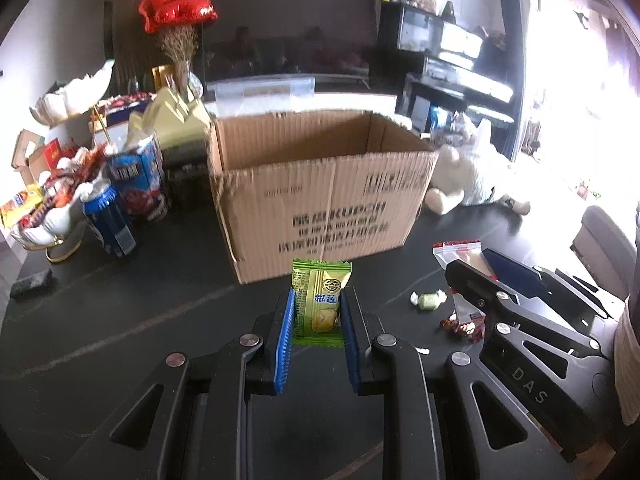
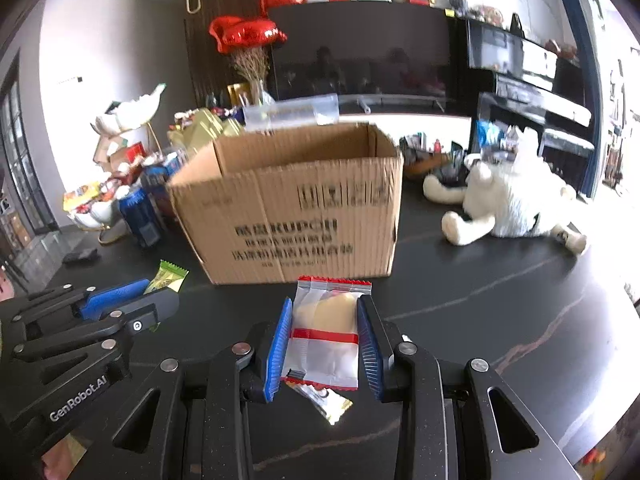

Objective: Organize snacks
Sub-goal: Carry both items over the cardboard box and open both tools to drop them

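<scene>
Nearest in the left wrist view, the left gripper [image 1: 318,312] has its blue-padded jaws clenched on a green snack packet [image 1: 320,304], which stands upright between the pads, its top edge rising above them. In the right wrist view, the right gripper [image 2: 325,340] has its jaws grasping a clear packet with red edges [image 2: 326,336] holding a pale yellow snack; a further wrapper [image 2: 332,402] shows just below that packet, and whether it hangs from it or lies on the surface cannot be told. The two grippers are side by side over the dark, veined counter [image 2: 500,300], each visible at the edge of the other's view. On the counter to the right of the left gripper lie a small pale green wrapped sweet [image 1: 428,300] and a red-wrapped sweet [image 1: 464,326]. Beyond both packets stands an open cardboard box [image 1: 320,196] with printed lettering on its near wall; what lies inside cannot be seen. To the left of the box stand a blue can [image 1: 108,216], a blue carton [image 1: 140,180] and a white dish heaped with snacks [image 1: 52,204]. To the right of the box lies a white plush toy [image 2: 516,200]. Farthest, red heart balloons [image 1: 176,12] hang beside a dark screen [image 1: 288,32].
</scene>
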{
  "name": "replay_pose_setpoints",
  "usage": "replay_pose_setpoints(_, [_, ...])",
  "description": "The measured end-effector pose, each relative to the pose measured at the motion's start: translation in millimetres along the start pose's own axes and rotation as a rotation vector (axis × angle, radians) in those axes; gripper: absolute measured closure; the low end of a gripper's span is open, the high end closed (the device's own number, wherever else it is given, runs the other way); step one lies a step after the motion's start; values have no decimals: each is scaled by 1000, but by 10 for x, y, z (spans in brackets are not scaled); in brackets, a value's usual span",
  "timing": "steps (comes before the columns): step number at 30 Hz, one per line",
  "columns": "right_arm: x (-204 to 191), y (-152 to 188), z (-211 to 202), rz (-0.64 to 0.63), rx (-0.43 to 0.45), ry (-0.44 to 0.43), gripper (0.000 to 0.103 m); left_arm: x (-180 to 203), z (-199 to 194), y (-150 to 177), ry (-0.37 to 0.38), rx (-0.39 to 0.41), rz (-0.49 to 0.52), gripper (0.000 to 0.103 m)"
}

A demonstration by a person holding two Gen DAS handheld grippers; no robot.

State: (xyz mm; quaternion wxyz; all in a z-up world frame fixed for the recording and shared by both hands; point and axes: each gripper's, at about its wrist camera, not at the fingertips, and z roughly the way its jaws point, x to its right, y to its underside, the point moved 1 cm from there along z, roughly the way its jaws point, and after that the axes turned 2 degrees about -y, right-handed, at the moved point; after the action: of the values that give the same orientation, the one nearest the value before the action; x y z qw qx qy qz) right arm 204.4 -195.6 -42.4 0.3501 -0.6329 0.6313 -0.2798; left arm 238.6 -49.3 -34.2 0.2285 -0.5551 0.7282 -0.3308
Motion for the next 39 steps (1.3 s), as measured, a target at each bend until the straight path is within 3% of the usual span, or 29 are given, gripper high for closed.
replay_pose_setpoints(12, [-72,-386,-263,-39,120,-3,69,-37,-277,-327,-21,102,0,80])
replay_pose_setpoints(23, [-103,-743,-291,-68,198,6,68,-60,-283,-683,-53,162,17,80])
replay_pose_setpoints(39, [-103,-1199,256,-125,195,-7,69,-139,157,-1135,-74,180,56,80])
